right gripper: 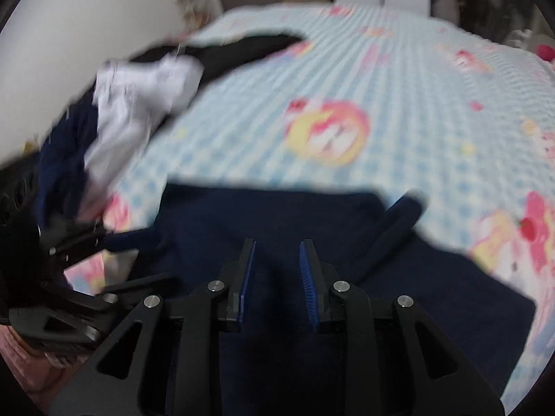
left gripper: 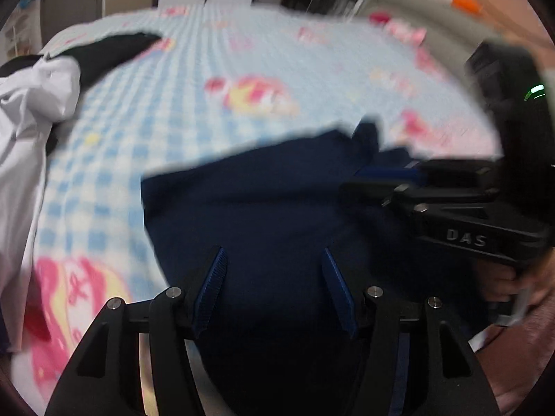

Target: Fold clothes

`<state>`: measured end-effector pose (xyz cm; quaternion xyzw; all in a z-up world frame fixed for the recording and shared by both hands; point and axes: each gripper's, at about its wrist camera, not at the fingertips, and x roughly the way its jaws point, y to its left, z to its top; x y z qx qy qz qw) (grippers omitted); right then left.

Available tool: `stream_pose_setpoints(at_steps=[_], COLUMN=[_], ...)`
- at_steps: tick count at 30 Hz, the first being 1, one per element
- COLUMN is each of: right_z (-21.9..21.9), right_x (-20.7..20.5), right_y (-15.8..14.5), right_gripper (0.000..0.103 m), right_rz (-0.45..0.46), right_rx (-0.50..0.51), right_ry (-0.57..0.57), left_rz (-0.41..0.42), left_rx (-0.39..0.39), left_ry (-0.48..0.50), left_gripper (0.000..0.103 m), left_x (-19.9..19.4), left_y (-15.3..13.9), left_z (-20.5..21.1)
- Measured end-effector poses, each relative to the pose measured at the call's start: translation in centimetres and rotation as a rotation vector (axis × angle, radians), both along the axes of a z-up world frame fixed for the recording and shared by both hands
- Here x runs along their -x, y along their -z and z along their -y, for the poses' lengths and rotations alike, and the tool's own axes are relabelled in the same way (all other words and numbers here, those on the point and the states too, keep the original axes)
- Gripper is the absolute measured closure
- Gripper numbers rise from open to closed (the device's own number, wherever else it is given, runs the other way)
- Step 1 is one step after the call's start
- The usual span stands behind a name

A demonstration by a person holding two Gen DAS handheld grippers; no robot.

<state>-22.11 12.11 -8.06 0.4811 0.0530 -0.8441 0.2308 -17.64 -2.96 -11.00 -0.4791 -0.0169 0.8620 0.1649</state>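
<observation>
A navy blue garment (left gripper: 263,194) lies flat on the bed in front of me; it also fills the lower part of the right wrist view (right gripper: 277,218). My left gripper (left gripper: 274,256) is open just above it, nothing between its blue pads. My right gripper (right gripper: 277,248) is open too, over the garment's middle. In the left wrist view the right gripper (left gripper: 381,187) comes in from the right with its fingers close together over the cloth. The left gripper shows at the left edge of the right wrist view (right gripper: 104,253). A rolled sleeve or strap (right gripper: 399,222) sticks up at the right.
The bed has a blue checked sheet (left gripper: 215,55) with pink cartoon prints. A pile of clothes lies at the left: a white one (left gripper: 31,104), a black one (left gripper: 111,52) and a navy one (right gripper: 66,159). White furniture stands behind the bed.
</observation>
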Motion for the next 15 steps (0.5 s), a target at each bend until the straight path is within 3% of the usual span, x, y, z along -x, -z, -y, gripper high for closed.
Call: stream_pose_setpoints(at_steps=[2, 7, 9, 11, 15], right_z=[0.1, -3.4, -4.3, -4.8, -5.7], right_x=[-0.4, -6.1, -8.6, -10.1, -12.6], right_y=[1.1, -2.6, -3.1, -1.6, 1.7], right_gripper=[0.078, 0.073, 0.071, 0.071, 0.072], right_rz=[0.010, -0.053, -0.040, -0.012, 0.049], right_rx=[-0.063, 0.019, 0.050, 0.041, 0.012], right_ry=[0.024, 0.085, 0.109, 0.131, 0.172], left_rz=[-0.031, -0.181, -0.165, -0.108, -0.031], left_rx=[0.006, -0.056, -0.093, -0.094, 0.050], left_ry=[-0.005, -0.033, -0.039, -0.041, -0.062], left_gripper=[0.044, 0.046, 0.049, 0.056, 0.056], left_x=[-1.5, -7.1, -8.2, -8.3, -8.8], left_y=[-1.3, -5.5, -4.6, -2.5, 0.6], left_z=[-0.1, 0.0, -0.6, -1.6, -2.8])
